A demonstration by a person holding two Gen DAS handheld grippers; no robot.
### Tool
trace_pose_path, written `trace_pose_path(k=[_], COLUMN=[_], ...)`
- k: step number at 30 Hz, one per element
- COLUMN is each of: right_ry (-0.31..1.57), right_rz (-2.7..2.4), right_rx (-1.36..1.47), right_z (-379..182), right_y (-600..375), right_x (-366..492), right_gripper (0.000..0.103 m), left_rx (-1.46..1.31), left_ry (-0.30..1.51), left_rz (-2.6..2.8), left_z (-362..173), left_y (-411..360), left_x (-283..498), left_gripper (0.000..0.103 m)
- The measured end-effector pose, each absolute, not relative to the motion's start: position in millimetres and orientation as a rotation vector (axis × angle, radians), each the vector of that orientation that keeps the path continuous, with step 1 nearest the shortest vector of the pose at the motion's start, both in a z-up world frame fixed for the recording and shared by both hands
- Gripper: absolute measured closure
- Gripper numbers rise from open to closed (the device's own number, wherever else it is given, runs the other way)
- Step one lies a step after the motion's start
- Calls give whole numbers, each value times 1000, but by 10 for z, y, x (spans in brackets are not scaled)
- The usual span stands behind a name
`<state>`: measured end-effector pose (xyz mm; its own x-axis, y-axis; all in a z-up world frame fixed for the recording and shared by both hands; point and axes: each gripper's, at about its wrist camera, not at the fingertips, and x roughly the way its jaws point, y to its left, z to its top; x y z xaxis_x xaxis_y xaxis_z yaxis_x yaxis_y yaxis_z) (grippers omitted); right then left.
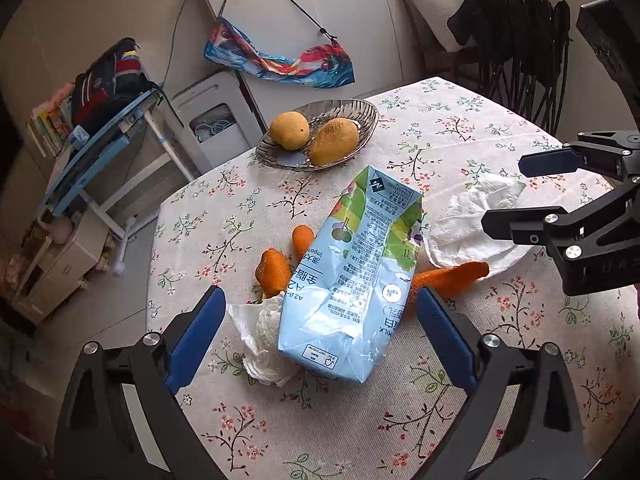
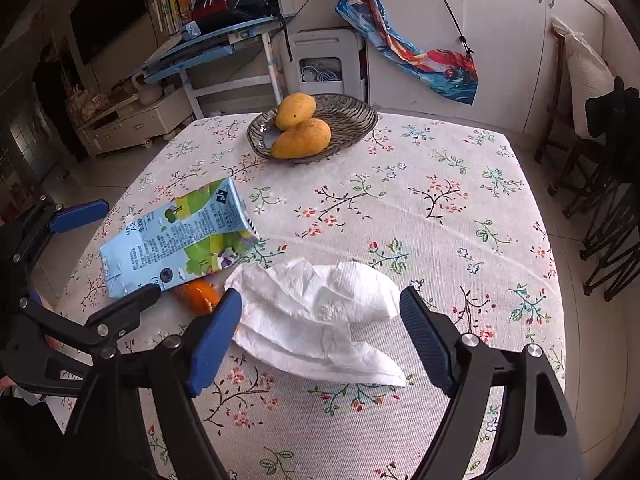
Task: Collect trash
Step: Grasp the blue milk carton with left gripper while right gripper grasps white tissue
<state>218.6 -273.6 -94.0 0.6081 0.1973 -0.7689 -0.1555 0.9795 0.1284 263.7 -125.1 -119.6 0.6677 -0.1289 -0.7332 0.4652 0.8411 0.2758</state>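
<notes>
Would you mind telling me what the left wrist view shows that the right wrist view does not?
Only the left wrist view shows the crumpled tissue beside the carton's near end and two short orange peel pieces to the carton's left.

Only the right wrist view shows the big tissue whole, lying between the open right gripper fingers, and a dark screen on the far wall.

Both show the milk carton, the glass dish with two mangoes, the floral tablecloth and the open left gripper.
</notes>
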Motion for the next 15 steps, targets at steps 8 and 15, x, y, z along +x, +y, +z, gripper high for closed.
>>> trace_pose_path(k=[8, 15], right_ry=[937, 951], right_rz=[208, 209], right_rx=[54, 41], right_z=[-1043, -1080], right_y=[-2734, -2723], right_x=[2260, 2301], right_gripper=[29, 41], left_rx=[514, 452], left_ry=[788, 828], left_rz=[-394, -425], left_z=[-1335, -1349], left_y=[-1402, -1406], left_x=[2738, 2794], left_gripper=[15, 32])
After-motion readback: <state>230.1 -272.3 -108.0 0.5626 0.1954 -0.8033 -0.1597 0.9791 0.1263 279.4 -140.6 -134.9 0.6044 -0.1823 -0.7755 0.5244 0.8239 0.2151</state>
